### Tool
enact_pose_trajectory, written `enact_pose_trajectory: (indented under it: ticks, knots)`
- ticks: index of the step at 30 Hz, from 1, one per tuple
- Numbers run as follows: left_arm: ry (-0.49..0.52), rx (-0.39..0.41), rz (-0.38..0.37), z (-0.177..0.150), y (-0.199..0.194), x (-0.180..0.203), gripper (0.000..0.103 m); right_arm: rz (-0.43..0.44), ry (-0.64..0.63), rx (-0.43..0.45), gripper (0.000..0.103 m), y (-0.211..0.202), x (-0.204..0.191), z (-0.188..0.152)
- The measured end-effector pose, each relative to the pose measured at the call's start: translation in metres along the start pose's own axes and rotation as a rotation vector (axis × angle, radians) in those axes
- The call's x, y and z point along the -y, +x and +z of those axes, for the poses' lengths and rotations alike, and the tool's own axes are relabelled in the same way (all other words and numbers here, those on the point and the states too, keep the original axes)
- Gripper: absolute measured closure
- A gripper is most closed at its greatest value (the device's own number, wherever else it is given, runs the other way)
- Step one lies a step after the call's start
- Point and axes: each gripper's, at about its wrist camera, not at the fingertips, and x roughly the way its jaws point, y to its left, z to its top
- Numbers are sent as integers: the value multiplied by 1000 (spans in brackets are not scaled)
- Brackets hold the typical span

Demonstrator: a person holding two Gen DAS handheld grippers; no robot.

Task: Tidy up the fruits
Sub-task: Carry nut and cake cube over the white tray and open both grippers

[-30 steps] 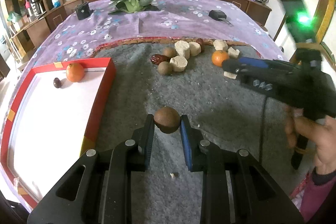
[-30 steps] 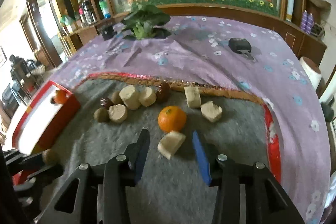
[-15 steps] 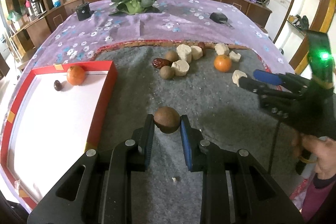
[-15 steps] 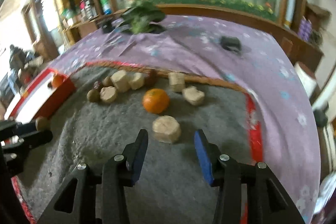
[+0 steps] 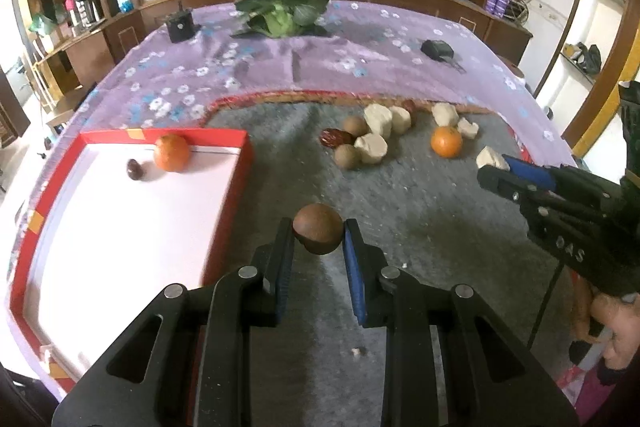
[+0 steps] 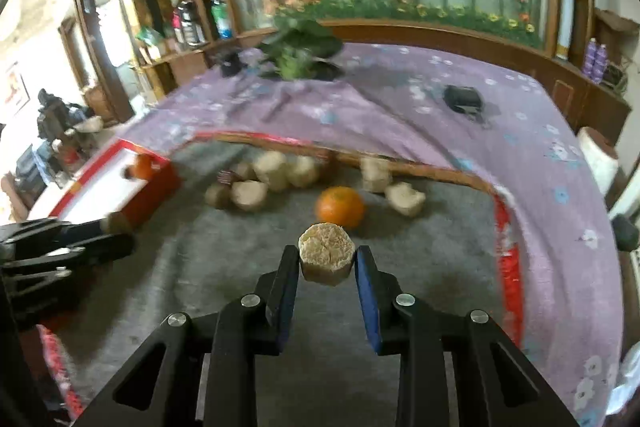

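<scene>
My left gripper (image 5: pixel 318 241) is shut on a round brown fruit (image 5: pixel 318 233), held above the grey mat beside the red-rimmed white tray (image 5: pixel 224 195). The tray holds an orange (image 5: pixel 171 152) and a small dark fruit (image 5: pixel 134 169). My right gripper (image 6: pixel 327 265) is shut on a pale cut fruit chunk (image 6: pixel 326 257) just above the mat; it also shows in the left wrist view (image 5: pixel 494 169). An orange (image 6: pixel 340 207) (image 5: pixel 446 141), pale chunks (image 5: pixel 374 147), brown fruits (image 5: pixel 346 155) and a red date (image 5: pixel 335 137) lie on the mat behind.
The grey mat (image 5: pixel 420 211) lies on a purple flowered cloth (image 5: pixel 280 63). A leafy plant (image 5: pixel 282 9), a black box (image 5: pixel 179 25) and a black device (image 5: pixel 438 49) stand at the far side. A person's hand (image 5: pixel 612 315) is at the right.
My right gripper has closed on the pale chunk and lifted it off the mat. My left gripper keeps its hold on the brown fruit and has barely moved.
</scene>
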Motion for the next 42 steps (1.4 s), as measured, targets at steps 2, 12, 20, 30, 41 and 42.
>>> enact_pose_trajectory:
  ticks: [2,12,20,30,41,42]
  knots:
    - [-10,15,25,1,-5,-7,79,27,-23,1,75,0,-15,5]
    - [-92,52,139,7,-21,-66,79,130,-139,14,75,10,-89,29]
    - [-171,26,181,1,-12,-109,79,166,-233,-9,75,30,-135,41]
    - [-255,-20,187,-6,5,-147,79,226,-315,-34,75,49,-179,50]
    - [-282,-46,189,-4,21,-165,79,246,-342,-132,75,103,-205,56]
    - [-282,-47,191,-4,21,-167,79,244,-346,-140,75,107,-207,56]
